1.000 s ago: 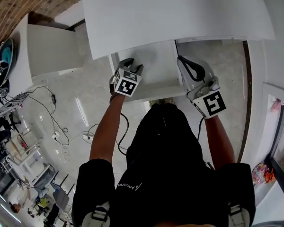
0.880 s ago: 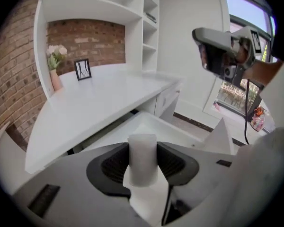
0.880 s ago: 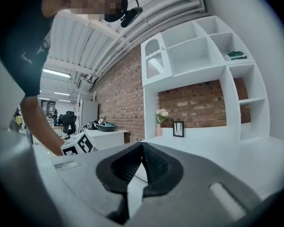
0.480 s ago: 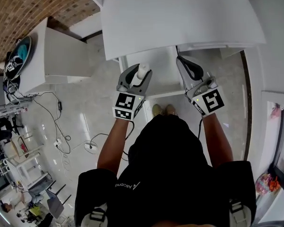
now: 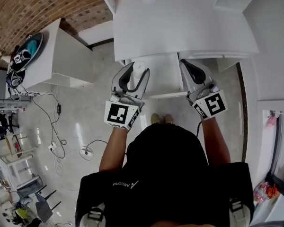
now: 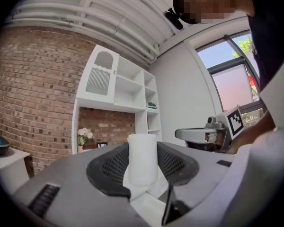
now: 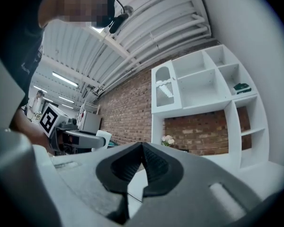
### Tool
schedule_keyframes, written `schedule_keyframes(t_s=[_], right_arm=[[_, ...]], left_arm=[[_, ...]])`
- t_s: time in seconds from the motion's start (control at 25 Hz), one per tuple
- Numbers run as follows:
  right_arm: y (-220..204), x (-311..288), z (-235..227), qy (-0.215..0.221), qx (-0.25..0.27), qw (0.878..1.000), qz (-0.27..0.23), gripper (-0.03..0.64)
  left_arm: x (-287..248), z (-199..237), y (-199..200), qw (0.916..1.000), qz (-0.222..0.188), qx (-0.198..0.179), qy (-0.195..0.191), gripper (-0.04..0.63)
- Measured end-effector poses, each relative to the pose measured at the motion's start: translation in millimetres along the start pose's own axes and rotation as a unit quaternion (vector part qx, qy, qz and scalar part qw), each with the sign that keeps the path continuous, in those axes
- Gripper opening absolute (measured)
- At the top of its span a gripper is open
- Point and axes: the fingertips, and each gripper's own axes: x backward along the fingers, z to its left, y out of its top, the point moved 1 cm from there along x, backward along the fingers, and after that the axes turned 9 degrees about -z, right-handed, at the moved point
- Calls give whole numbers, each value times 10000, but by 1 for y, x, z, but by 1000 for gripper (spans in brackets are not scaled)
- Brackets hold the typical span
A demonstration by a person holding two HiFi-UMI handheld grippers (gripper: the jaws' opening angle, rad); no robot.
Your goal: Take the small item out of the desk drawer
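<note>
**Left tongs pinch the white cylinder; right tongs empty**

The left tongs [image 5: 139, 70] stand fairly wide apart, yet they are not free. A small white cylinder [image 6: 143, 161] stands upright between the two dark ribbed pads [image 6: 111, 167], which press on it from both sides. Its top rises just past the tips of the tongs.

From the head view, the cylinder is in those tongs above the left front part of the open drawer [image 5: 163, 77], not lying inside it. The drawer juts out from under the white tabletop [image 5: 180, 27], which lies just beyond both pairs of tongs.

The right tongs [image 7: 142, 150] are pressed together – tip meets tip, with only a thin gap lower down and nothing between them. They are beside the left tongs, across the width of the drawer and over its right edge. Whether they touch the drawer I cannot tell.

Ahead of both pairs of tongs stands a white shelf unit [image 7: 203, 86] against a brick wall [image 6: 38, 93].
</note>
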Motion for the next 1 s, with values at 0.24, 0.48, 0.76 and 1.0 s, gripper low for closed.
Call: schedule_keyframes(t_s=[0.24,0.48,0.76,1.0], right_arm=[[11,7,13,-25,73,9999,-102,0],[17,11,17,-98,103,9998,-155,0],[22,18,16,-109,175,9996,-168,0],[23,22,11,-93,183,9996,-194,0]], left_arm=[[11,-5,32,9992,-380,-58,54,175],[18,-7,40,9986,-517,-70,127,175],[20,-15,43,9984,-549,-59,98,175],[17,-23,41,9985,-542,-61,71,175]])
